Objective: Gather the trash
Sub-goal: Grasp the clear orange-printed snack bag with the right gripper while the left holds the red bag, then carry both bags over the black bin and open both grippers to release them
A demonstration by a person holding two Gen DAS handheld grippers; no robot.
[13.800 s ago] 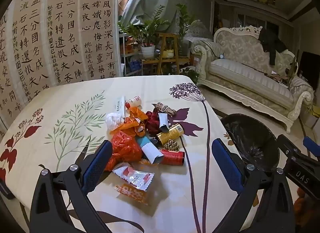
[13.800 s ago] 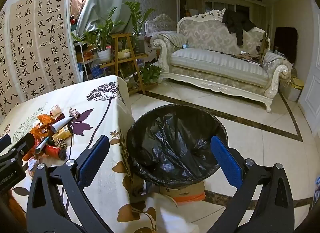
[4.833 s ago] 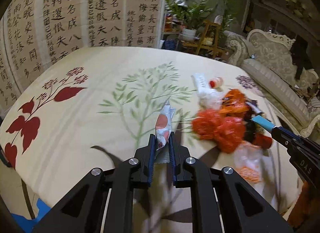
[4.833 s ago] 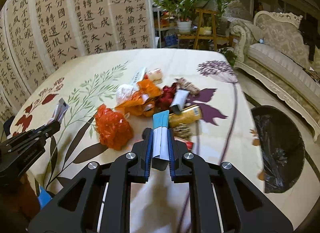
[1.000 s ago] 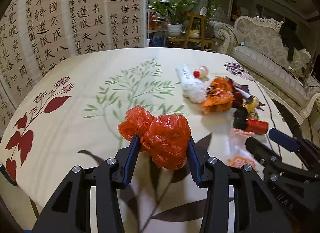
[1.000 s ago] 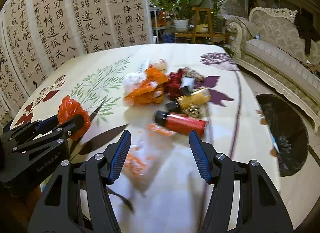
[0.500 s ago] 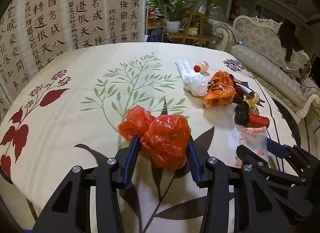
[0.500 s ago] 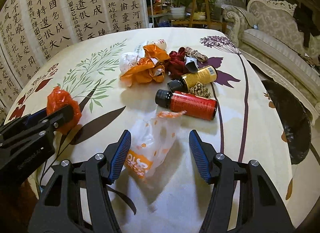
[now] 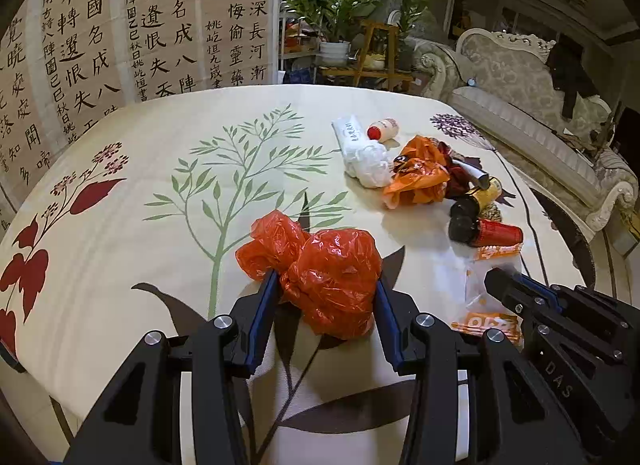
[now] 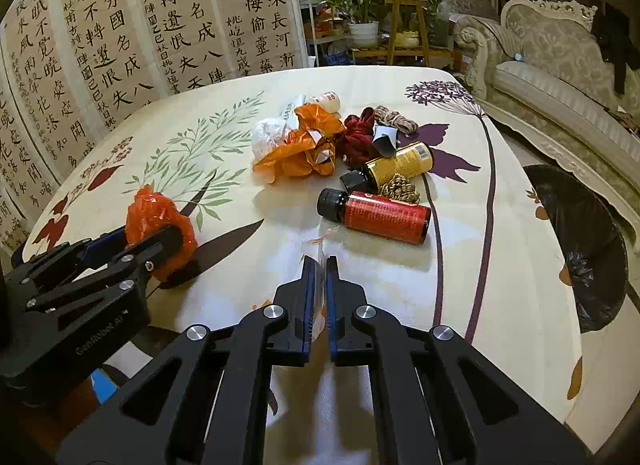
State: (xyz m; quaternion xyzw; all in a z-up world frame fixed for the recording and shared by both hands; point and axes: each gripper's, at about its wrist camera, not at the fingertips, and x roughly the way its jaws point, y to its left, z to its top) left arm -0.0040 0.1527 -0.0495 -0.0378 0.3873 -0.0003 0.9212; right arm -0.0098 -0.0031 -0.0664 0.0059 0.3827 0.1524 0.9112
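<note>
A crumpled red plastic bag [image 9: 332, 265] sits on the floral tablecloth [image 9: 120, 193] near the front edge, and my left gripper [image 9: 326, 285] is shut on it from both sides. To its right lies a clear wrapper with orange print [image 9: 486, 321]. My right gripper [image 10: 321, 263] is closing on that wrapper [image 10: 320, 243]; its jaws stand almost together and the pads press the thin film between them. The right wrist view also shows the left gripper [image 10: 160, 237] with the red bag [image 10: 156, 213].
Further back is a pile of trash: an orange bag [image 10: 304, 149], white crumpled paper [image 10: 268, 135], a red bottle [image 10: 384, 215], a yellow bottle [image 10: 400, 163] and dark red cloth [image 10: 356, 137]. A black-lined bin [image 10: 580, 241] stands off the table's right edge. A sofa [image 10: 560, 65] is behind.
My right gripper's jaws went from wide open around the clear wrapper to shut on it. The left gripper kept still with the red bag in it.
</note>
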